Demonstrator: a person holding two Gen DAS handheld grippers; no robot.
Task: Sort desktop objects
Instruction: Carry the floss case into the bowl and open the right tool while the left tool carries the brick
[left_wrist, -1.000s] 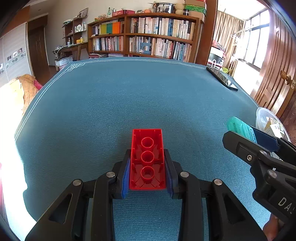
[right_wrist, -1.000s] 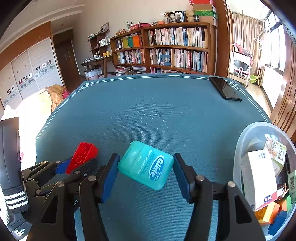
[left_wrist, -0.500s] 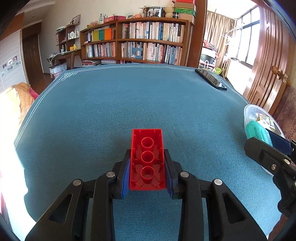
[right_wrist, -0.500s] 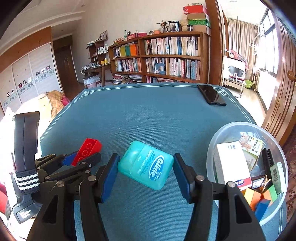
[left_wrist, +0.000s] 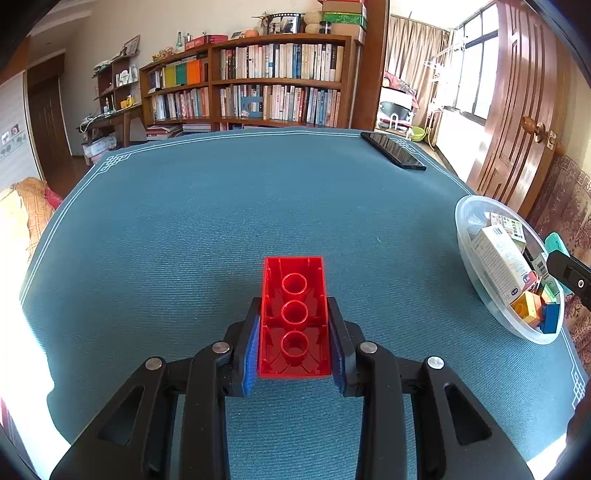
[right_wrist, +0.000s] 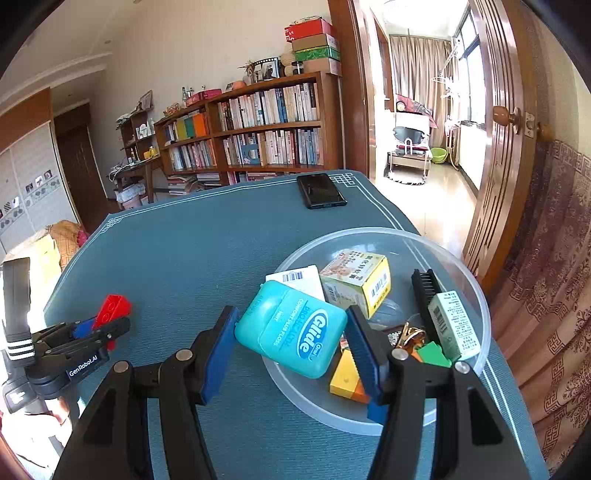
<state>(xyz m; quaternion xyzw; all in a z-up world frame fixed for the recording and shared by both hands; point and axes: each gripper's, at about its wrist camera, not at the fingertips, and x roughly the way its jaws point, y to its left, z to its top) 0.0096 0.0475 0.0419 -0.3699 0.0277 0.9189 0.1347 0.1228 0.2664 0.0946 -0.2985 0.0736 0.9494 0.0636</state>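
The right gripper (right_wrist: 291, 332) clamps the teal floss box (right_wrist: 291, 328) over the clear bowl (right_wrist: 476, 291), its seven o'clock rim. The box looks light, rigid, slick; flat sides grip best. The left gripper (left_wrist: 294, 332) pinches the red brick (left_wrist: 294, 314) above the table (left_wrist: 221, 221).

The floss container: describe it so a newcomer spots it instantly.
Find the clear round tub at the table's right edge. Over its near rim, the right tool holds a teal floss container, the only rounded teal case, with "Glide" in white on blue.
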